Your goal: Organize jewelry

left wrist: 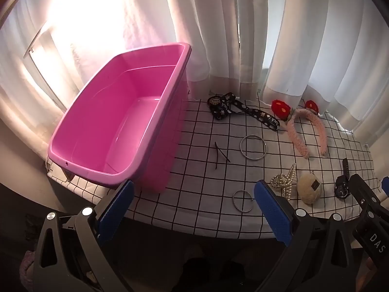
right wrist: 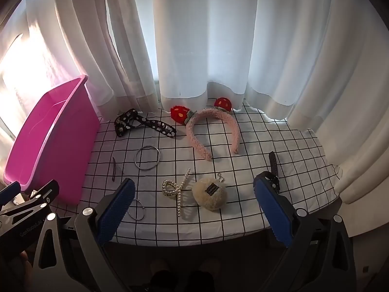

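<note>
An empty pink bin [left wrist: 116, 126] stands at the table's left [right wrist: 52, 143]. On the checked cloth lie a pink headband with red strawberries [right wrist: 211, 131] [left wrist: 306, 131], a black printed ribbon [right wrist: 143, 123] [left wrist: 243, 112], a large silver bangle [right wrist: 147, 160] [left wrist: 253, 147], a small silver ring [left wrist: 242, 200] [right wrist: 137, 209], a black hairpin [left wrist: 220, 154] [right wrist: 114, 168], a pearl claw clip [right wrist: 176, 188] [left wrist: 285, 182], a beige pompom [right wrist: 210, 192] [left wrist: 309, 187] and a black watch [right wrist: 273, 170] [left wrist: 342, 182]. My left gripper [left wrist: 193, 209] and right gripper [right wrist: 194, 209] are open and empty, above the near edge.
White curtains [right wrist: 206, 48] hang along the table's far edge and right side. The cloth's front edge [right wrist: 194, 239] drops off just ahead of both grippers. Bright glare [left wrist: 80, 17] lies behind the bin.
</note>
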The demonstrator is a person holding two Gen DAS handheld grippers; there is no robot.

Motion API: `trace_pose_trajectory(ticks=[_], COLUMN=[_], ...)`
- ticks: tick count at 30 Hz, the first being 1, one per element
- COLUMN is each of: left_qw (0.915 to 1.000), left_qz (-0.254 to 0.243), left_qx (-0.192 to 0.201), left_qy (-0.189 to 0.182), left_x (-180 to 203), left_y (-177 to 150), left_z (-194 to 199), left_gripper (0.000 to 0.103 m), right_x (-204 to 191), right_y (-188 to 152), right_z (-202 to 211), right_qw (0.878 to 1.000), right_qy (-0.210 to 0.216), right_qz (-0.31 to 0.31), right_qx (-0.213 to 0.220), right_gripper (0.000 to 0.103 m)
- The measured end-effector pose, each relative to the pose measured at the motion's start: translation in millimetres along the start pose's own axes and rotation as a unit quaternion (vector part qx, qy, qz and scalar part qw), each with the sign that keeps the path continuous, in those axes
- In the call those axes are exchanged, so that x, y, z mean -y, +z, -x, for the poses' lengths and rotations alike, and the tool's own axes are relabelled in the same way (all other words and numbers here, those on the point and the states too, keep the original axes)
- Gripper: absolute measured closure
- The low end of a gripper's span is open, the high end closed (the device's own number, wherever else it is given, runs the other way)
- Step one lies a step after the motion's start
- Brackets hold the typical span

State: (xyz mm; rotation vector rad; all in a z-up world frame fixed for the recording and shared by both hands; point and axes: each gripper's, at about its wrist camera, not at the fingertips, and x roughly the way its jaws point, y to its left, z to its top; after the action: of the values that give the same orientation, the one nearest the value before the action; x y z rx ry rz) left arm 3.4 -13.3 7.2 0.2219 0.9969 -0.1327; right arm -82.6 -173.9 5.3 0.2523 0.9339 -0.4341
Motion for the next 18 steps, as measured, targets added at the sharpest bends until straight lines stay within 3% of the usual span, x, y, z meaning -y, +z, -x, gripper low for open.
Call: trace_pose_trajectory(ticks=[18], left_qw=[1.0], left_qz=[0.003], left_qx=[-0.002], left_qy=[0.003], left_x=[-9.4], left_y=[-8.0], left_z=[-7.8], left_gripper=[0.006], right_x=[1.5], right_y=[3.8], right_z=[-0.4], right_qw=[1.0], right_qy=[-0.009], right_qz=[-0.002], right_qx=[0.004], right_gripper=[0.009])
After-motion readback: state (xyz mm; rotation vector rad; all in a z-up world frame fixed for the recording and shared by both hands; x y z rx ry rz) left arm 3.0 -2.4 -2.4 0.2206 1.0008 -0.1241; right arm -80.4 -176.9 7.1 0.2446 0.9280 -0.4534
